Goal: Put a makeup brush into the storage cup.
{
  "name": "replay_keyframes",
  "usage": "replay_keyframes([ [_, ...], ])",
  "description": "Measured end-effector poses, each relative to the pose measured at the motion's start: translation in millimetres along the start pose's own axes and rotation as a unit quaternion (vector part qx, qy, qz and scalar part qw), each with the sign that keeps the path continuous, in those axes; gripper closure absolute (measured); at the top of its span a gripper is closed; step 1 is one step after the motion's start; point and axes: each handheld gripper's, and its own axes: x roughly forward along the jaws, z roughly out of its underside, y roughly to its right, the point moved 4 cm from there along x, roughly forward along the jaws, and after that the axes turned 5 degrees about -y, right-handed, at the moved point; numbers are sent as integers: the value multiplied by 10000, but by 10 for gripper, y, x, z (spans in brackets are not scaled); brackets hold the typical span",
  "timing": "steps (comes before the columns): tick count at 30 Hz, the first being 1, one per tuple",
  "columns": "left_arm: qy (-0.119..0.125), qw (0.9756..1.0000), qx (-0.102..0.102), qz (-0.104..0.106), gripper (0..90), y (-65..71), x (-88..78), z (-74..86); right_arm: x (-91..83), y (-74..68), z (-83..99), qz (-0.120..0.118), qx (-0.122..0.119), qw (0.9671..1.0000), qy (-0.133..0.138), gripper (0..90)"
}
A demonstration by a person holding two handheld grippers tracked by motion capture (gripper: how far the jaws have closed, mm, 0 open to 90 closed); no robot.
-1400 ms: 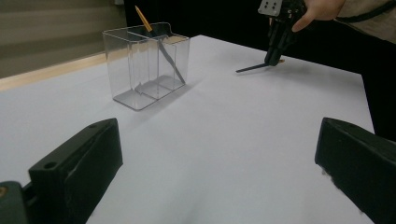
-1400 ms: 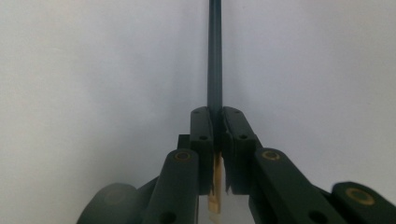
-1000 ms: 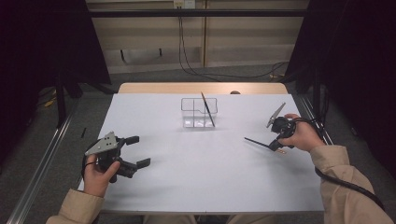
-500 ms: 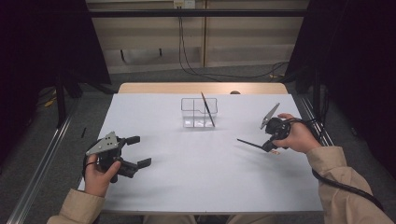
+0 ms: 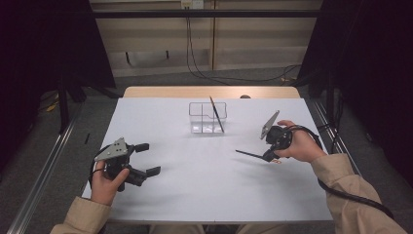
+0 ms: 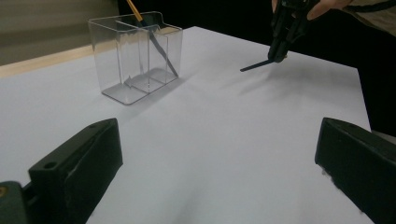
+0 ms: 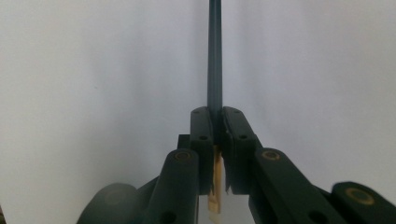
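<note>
R gripper (image 5: 267,157), fingers clamped on a dark pencil (image 5: 249,154), has shifted left toward the clear organizer (image 5: 208,118) w/ one pencil already in, so insertion likely next; L gripper (image 5: 144,159) idle, fingers wide, empty, above near-left tabletop (image 5: 204,185).

White table (image 5: 204,185); clear divided holder (image 5: 207,119) at far middle.
</note>
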Motion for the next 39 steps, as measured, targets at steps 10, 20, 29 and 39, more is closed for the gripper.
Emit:
replay_keyframes([
  [10,-183,9997,75,118,6,24,90,-53,35,-114,-141,-46,-260,9996,26,840],
  [20,-187,9997,41,136,6,17,100,-47,43,-257,-361,-77,-586,9982,120,840],
  [29,-208,9997,52,132,6,8,95,-42,73,-379,-541,-136,-815,9965,108,840],
  [39,-247,9994,59,214,6,25,154,-75,115,-482,-726,-164,-1016,9945,173,840],
])
